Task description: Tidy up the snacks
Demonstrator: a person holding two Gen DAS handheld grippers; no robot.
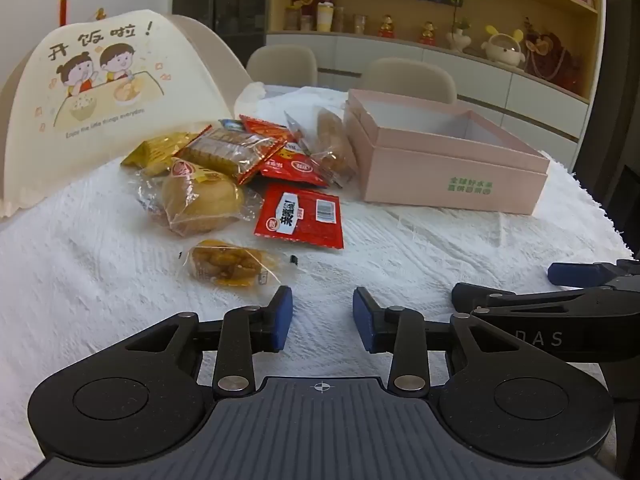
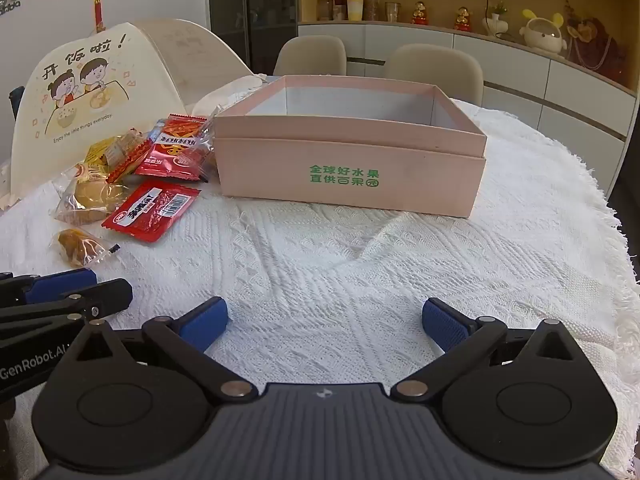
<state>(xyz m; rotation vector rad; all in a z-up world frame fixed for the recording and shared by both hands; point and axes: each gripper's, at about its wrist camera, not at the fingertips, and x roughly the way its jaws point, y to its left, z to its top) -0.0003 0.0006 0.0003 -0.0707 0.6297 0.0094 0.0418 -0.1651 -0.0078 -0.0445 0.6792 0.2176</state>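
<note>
While your two grippers hover low over the white tablecloth (image 2: 360, 264), the snack pile (image 1: 240, 168) lies far left beside a cream food cover (image 1: 100, 92). Your left gripper (image 1: 322, 318) is partly parted, gripping nothing. Right of the pile stands the open pink box (image 2: 348, 168). Your right gripper (image 2: 325, 322) is spread wide, empty.

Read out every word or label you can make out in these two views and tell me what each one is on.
"开饭啦!" and "Enjoy the little things everyday": cream food cover.
"全球好水果 直供百果园": front of the pink box.
"GenRobot.AI": left gripper body.
"DAS": part of a word on the right gripper body.
Red snack packet: a barcode and bold characters, too blurred to read.
Other wrappers: too small to read.
</note>
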